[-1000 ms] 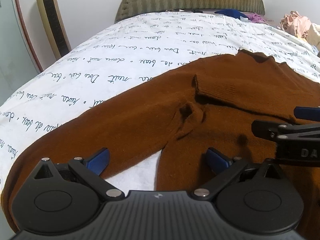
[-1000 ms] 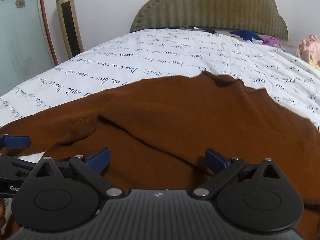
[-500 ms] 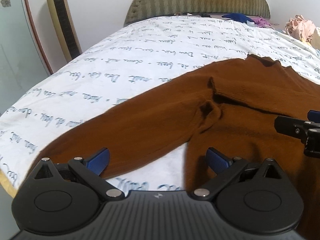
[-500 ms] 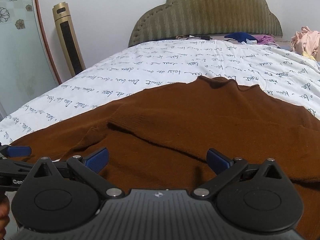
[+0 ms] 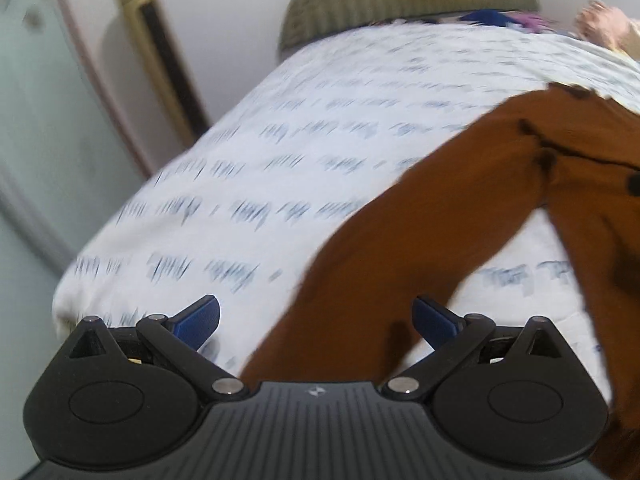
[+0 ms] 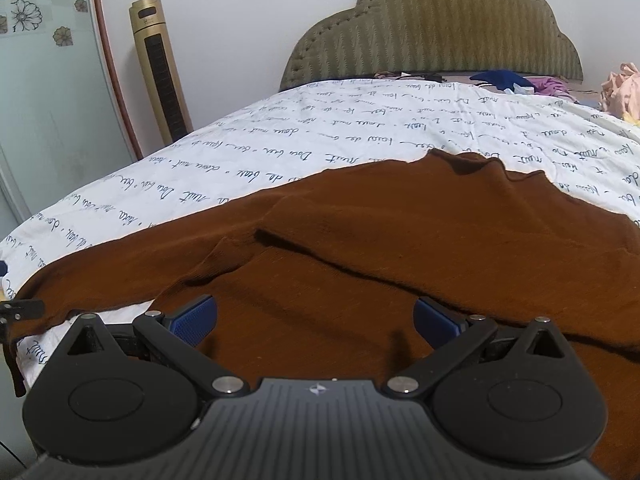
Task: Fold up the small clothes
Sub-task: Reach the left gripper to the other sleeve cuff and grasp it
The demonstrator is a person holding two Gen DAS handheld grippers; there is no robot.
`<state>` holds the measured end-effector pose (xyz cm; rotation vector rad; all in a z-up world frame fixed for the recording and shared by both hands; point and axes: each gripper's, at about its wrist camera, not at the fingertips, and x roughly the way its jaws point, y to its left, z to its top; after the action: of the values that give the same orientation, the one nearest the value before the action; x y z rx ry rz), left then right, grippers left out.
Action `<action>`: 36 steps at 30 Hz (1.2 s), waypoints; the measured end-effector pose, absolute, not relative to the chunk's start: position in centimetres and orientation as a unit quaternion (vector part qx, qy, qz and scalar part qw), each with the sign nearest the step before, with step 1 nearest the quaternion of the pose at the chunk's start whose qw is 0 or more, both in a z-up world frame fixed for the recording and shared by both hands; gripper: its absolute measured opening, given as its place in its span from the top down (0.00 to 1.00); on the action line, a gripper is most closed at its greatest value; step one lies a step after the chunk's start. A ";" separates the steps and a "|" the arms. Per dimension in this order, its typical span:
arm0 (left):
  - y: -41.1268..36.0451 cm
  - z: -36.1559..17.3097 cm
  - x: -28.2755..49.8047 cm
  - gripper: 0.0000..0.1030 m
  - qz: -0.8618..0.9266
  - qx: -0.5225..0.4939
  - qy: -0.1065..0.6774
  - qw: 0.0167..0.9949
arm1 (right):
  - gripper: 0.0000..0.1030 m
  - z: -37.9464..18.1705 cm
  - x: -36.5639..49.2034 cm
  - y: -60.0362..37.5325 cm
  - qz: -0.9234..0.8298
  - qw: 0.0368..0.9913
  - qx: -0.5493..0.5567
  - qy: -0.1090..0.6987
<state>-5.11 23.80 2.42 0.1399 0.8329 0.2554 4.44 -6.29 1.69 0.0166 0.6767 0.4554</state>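
A brown sweater (image 6: 400,248) is lying spread across the bed (image 6: 280,152), whose white cover is printed with blue handwriting, with one sleeve (image 5: 400,240) stretching out toward the bed's near edge. The left gripper (image 5: 316,320) is hovering with its jaws spread wide and holding nothing, the sleeve lying just ahead of and between its blue pads (image 5: 198,322). The right gripper (image 6: 316,320) is likewise gaping wide and empty, hanging over the sweater's body, with a folded-over flap of knit lying just beyond its fingertips.
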 end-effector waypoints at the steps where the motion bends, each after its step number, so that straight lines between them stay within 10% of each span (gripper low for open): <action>1: 24.8 2.4 -5.2 0.00 0.126 0.050 0.409 0.903 | 0.00 1.7 4.4 -6.2 0.222 0.918 0.007 0.329; 5: 27.2 2.0 -5.1 0.04 0.128 0.008 0.427 0.895 | 0.00 1.7 4.2 -5.9 0.224 0.918 0.001 0.328; 9: 27.5 0.9 -4.7 0.60 0.108 -0.019 0.450 0.886 | 0.00 1.8 4.2 -6.1 0.220 0.919 0.003 0.327; 13: 26.6 1.3 -4.8 0.92 0.112 -0.002 0.441 0.890 | 0.00 1.8 4.1 -6.3 0.218 0.919 0.007 0.328; 32: 15.7 10.2 1.5 0.97 -0.115 -0.028 0.386 0.915 | 0.00 2.6 3.0 -9.0 0.198 0.927 0.016 0.317; 36: 18.0 9.1 1.5 0.80 -0.075 0.030 0.397 0.914 | 0.00 2.7 2.7 -10.5 0.192 0.930 0.033 0.311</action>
<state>1.50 18.04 9.11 0.0611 0.8181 -0.1547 2.70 -10.50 2.68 0.0667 0.6360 0.3935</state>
